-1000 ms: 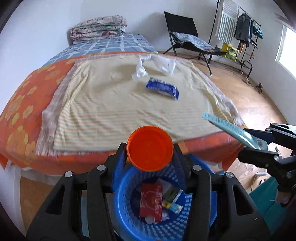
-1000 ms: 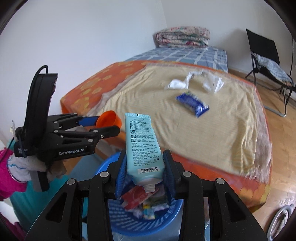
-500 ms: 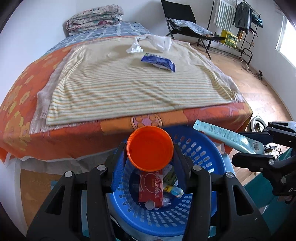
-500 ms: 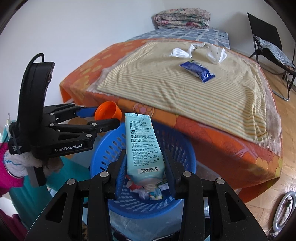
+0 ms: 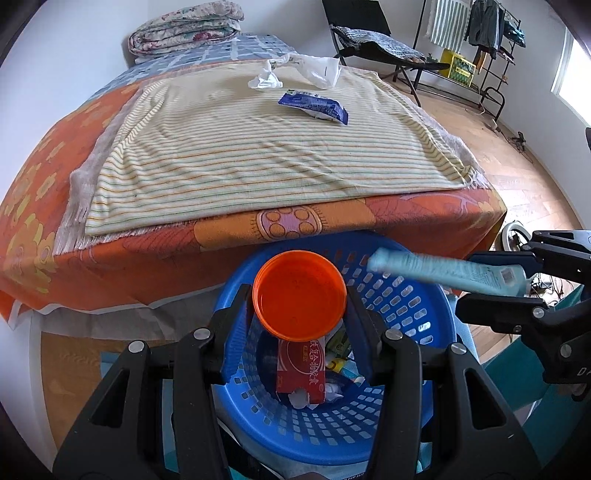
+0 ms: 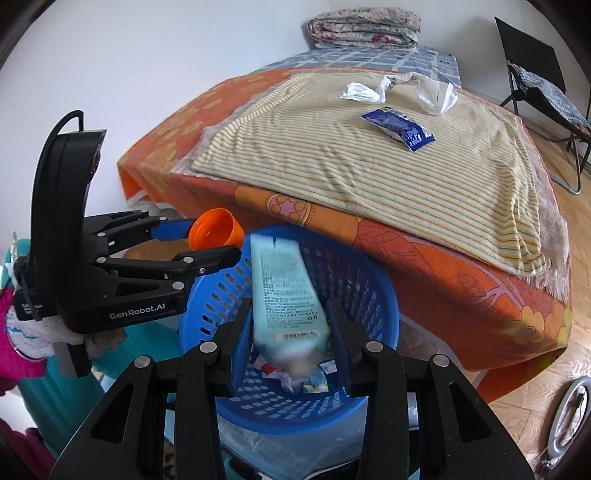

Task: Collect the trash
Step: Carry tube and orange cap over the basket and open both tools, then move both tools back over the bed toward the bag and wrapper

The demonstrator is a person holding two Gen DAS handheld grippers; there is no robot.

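Observation:
My left gripper (image 5: 299, 295) is shut on an orange plastic cup (image 5: 300, 295), held just above the blue mesh basket (image 5: 406, 306) at the foot of the bed. In the basket lie a red carton (image 5: 301, 365) and other wrappers. My right gripper (image 6: 290, 314) is shut on a pale teal tube (image 6: 286, 291), cap end down over the basket (image 6: 384, 295); the tube looks blurred. The left gripper (image 6: 216, 240) with the cup (image 6: 216, 232) shows at left. On the striped blanket lie a blue packet (image 5: 314, 105), a crumpled white paper (image 5: 264, 79) and a clear plastic bag (image 5: 317, 68).
The bed's orange sheet (image 5: 74, 258) hangs right behind the basket. A folded quilt (image 5: 184, 24) sits at the bed's far end. A black folding chair (image 5: 369, 33) and a clothes rack (image 5: 480, 29) stand on the wooden floor to the right. A white ring (image 5: 511, 236) lies on the floor.
Both grippers have sunk and tipped downward toward the basket, which now fills more of both views. The cup and the tube stay between their jaws; the tube now looks blurred.

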